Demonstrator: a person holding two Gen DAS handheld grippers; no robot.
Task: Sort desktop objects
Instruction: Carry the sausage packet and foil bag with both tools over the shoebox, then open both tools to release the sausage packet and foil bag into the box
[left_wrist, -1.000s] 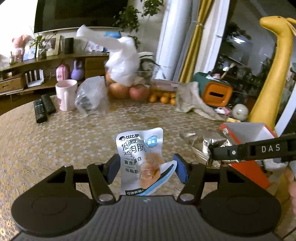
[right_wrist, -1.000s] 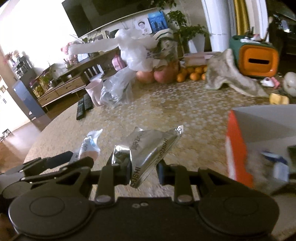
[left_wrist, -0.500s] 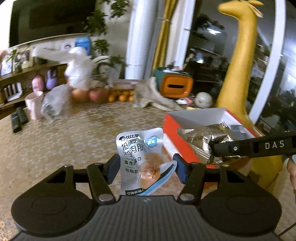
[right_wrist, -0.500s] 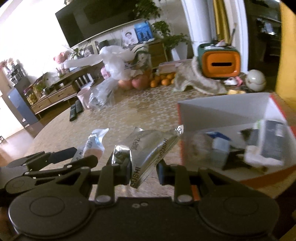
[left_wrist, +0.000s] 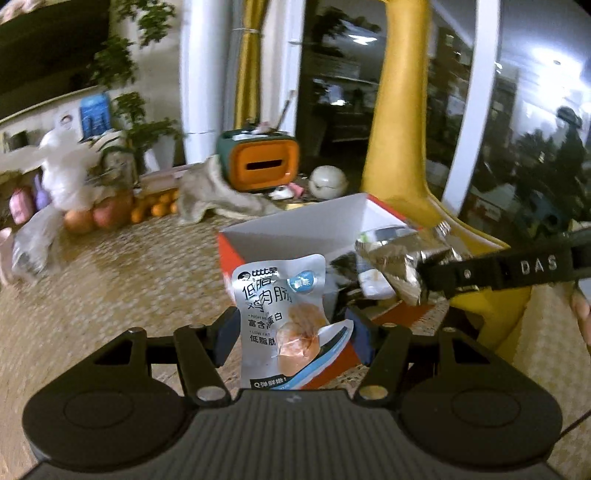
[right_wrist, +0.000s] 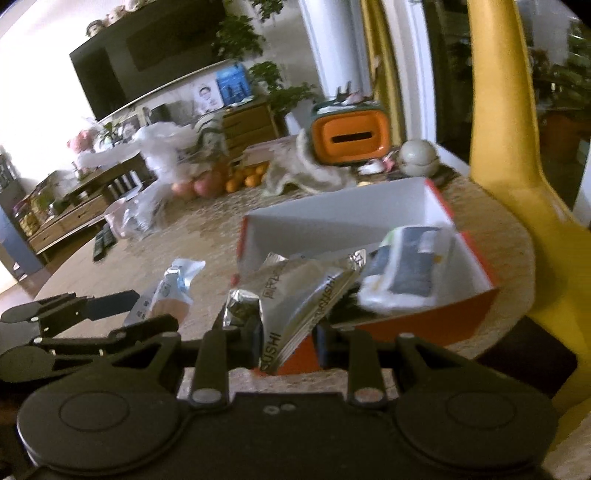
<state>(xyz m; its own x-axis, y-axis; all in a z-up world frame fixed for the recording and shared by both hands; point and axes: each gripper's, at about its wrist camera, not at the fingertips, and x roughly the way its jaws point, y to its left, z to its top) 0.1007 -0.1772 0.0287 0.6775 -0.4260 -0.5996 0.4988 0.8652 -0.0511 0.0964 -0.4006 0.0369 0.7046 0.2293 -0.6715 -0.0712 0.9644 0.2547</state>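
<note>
My left gripper (left_wrist: 291, 334) is shut on a white snack pouch (left_wrist: 284, 314) with Chinese print, held upright just in front of an open orange box (left_wrist: 280, 225) with white inner walls. My right gripper (right_wrist: 288, 341) is shut on a crinkled silver foil packet (right_wrist: 303, 291) marked SUSHI, raised at the box's (right_wrist: 332, 218) near corner. The left view shows that silver packet (left_wrist: 399, 258) hanging over the box, pinched by the right gripper's black arm. The right view shows the white pouch (right_wrist: 173, 291) at lower left. Several packets (right_wrist: 410, 269) lie inside the box.
A tall yellow giraffe figure (left_wrist: 399, 122) stands right behind the box. Farther back on the patterned table (left_wrist: 110, 280) are an orange-and-green container (left_wrist: 264, 162), a crumpled cloth (left_wrist: 218, 195), oranges and apples (left_wrist: 110, 214), plastic bags (right_wrist: 147, 210) and remotes (right_wrist: 101, 242).
Both grippers have swung to the right across the table with their packets. The orange box has come from the right edge of view to directly ahead; both grips look unchanged.
</note>
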